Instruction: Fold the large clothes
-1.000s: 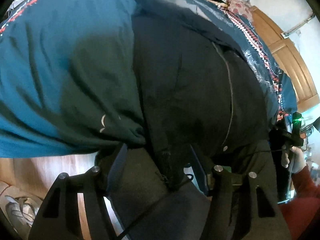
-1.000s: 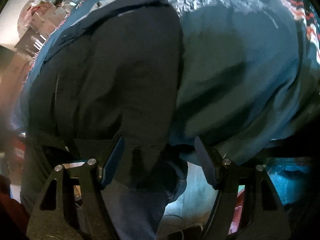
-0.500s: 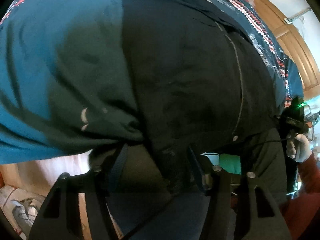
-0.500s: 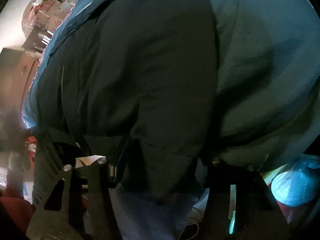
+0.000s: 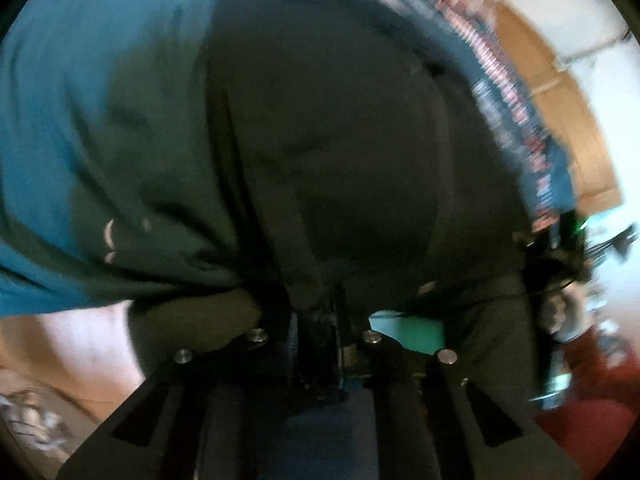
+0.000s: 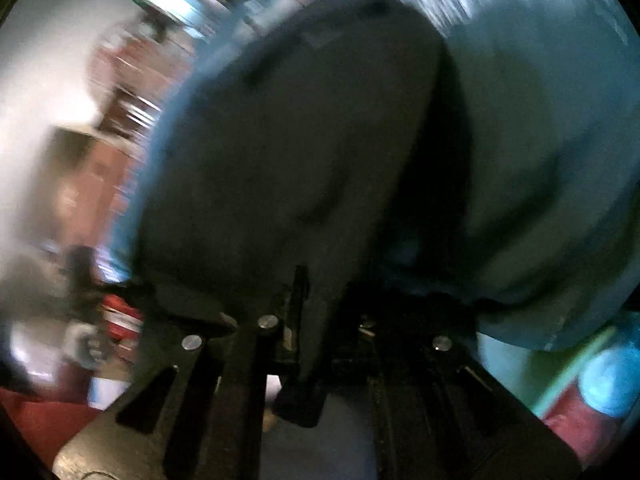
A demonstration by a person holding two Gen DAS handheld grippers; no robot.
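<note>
Two grippers pinch the near hem of one black garment [image 5: 340, 152], a soft matte fabric with a long seam, spread over a teal bed cover [image 5: 100, 92] whose far edge carries a red and white woven band [image 5: 516, 92]. Both views are smeared by motion, so fine texture is hard to read.

From the left wrist, the left gripper [image 5: 318, 328] has its dark jaws drawn nearly together on a bunched fold of the black cloth at the mattress edge, with the cover creasing and sagging over that edge to the left. Farther right in this view, the right gripper [image 5: 560, 248] (a dark blur with a green light) sits at the garment's other corner, and a wooden headboard [image 5: 560, 112] rises behind the patterned band. Pale wooden floor [image 5: 80, 344] shows low on the left, open below the overhanging cover.

From the right wrist, the right gripper [image 6: 320, 332] is likewise closed down tight, a flap of the same black cloth [image 6: 300, 152] caught between its fingers and hanging below them. Only this view shows the shadowed gap where the garment's side edge lifts off the teal cover [image 6: 552, 140], and blurred shelving [image 6: 132, 80] against a white wall at left.
</note>
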